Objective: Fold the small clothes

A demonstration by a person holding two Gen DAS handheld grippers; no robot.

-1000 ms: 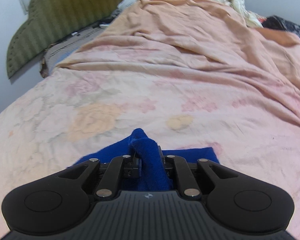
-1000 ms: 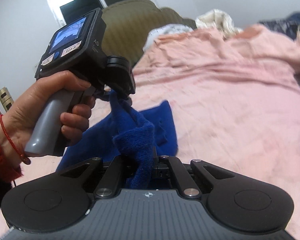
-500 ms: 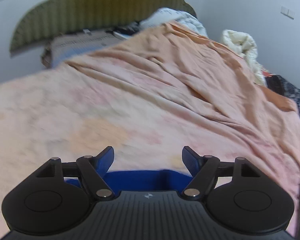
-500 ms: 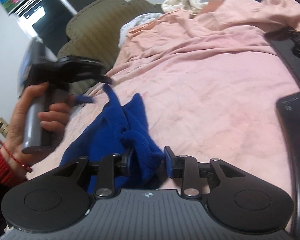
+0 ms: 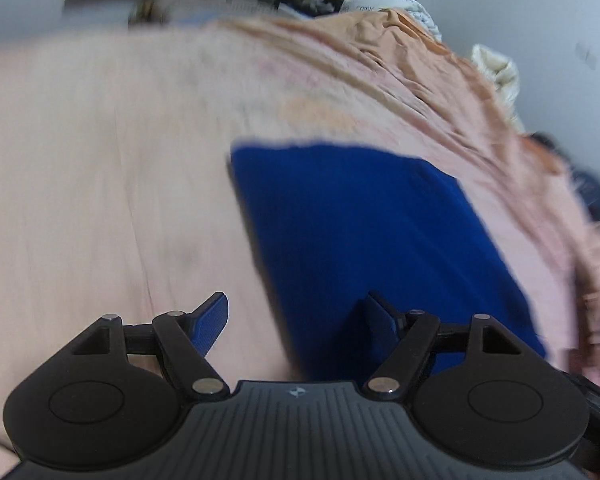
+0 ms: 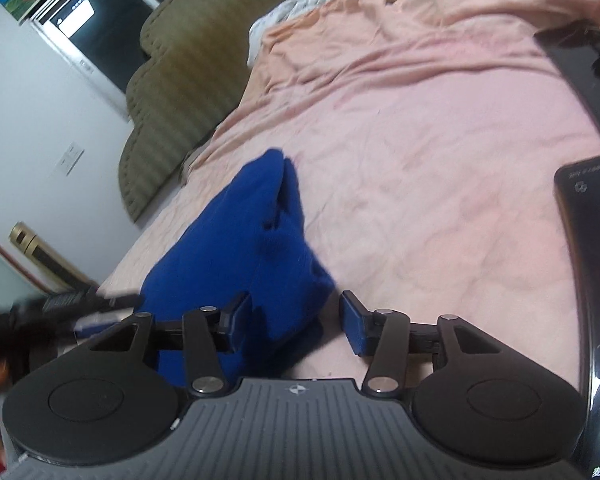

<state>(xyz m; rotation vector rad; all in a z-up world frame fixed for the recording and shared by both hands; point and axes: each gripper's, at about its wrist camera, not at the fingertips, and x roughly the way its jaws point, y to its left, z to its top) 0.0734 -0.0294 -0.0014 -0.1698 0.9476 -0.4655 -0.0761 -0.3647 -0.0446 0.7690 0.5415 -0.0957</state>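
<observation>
- Lying folded on pink sheet (image 6: 440, 168): blue cloth (image 5: 364, 232).
- L gripper (image 5: 296, 316) wide, empty.
- R gripper (image 6: 296, 320) jaws just opening, cloth between, not pressed.

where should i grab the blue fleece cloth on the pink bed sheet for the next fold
Probably a far corner of the blue fleece cloth, taken from the near side with one finger slid under the edge. It lies folded and flat on the pink bed sheet, so only its edges offer a pinch. The left gripper and right gripper have just been opening and grip nothing.
</observation>
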